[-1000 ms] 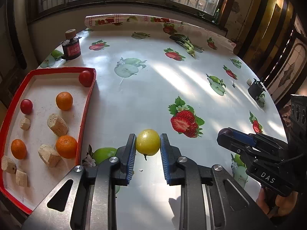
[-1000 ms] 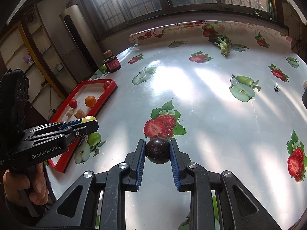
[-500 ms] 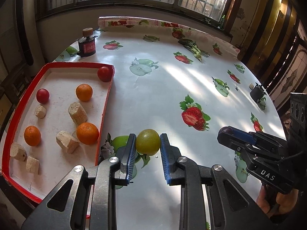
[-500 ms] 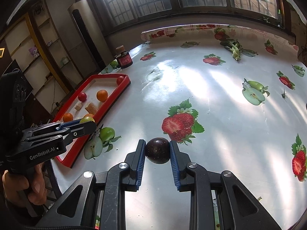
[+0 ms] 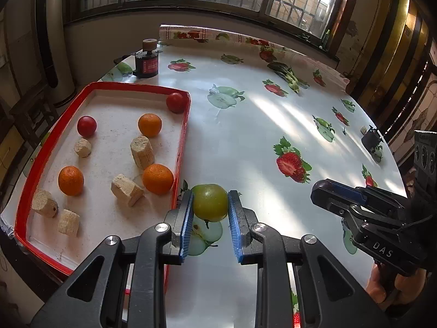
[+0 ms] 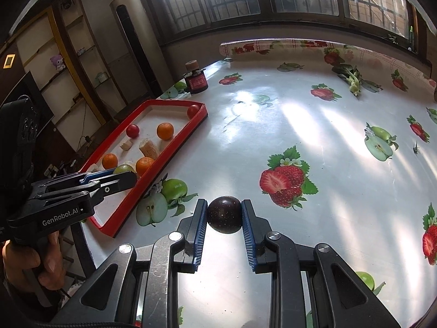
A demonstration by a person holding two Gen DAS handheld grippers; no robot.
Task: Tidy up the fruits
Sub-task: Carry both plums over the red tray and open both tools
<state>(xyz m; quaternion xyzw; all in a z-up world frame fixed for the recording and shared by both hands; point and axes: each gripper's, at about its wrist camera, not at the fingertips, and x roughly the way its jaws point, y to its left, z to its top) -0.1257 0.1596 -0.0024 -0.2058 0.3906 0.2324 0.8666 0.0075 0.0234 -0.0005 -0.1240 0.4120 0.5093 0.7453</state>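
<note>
My left gripper is shut on a yellow-green round fruit and holds it above the table, just right of the red tray's near right edge. The red tray holds three oranges, two red tomatoes and several beige corn-like chunks. My right gripper is shut on a dark purple round fruit above the table, right of the tray. The left gripper and its fruit show at the left of the right wrist view.
The round table has a glossy cloth printed with strawberries and apples. A small dark jar with a cork lid stands beyond the tray. A leafy green vegetable lies at the far side. A small black object sits at the right edge.
My left gripper has carried the yellow-green fruit leftward to the tray's edge. My right gripper has also shifted left, still holding the dark fruit. Both stayed shut.
</note>
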